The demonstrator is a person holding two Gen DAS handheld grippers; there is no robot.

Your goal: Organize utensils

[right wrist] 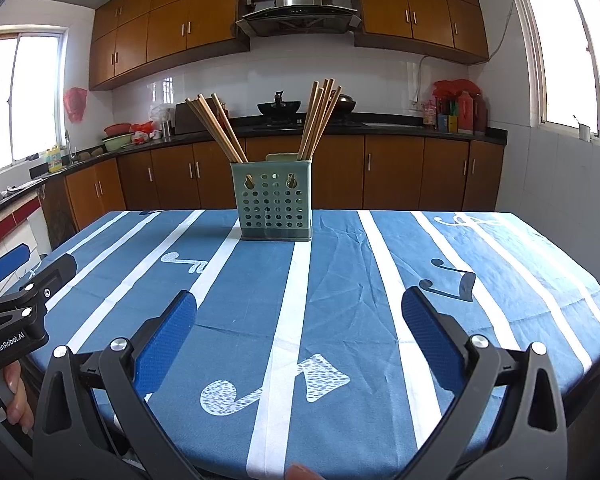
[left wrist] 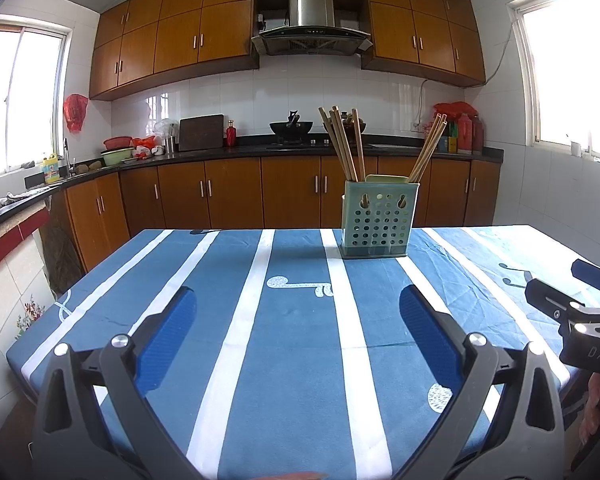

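A pale green perforated utensil holder stands upright near the table's far edge. Two bunches of wooden chopsticks stick out of it: a left bunch and a right bunch. My left gripper is open over the near part of the table, nothing between its blue pads. My right gripper is open too and holds nothing. Each gripper shows at the edge of the other's view: the right gripper, the left gripper.
The table carries a blue cloth with white stripes and music-note prints. Behind it run wooden kitchen cabinets and a dark counter with a wok, bottles and bowls. A person's fingers hold the left gripper's handle.
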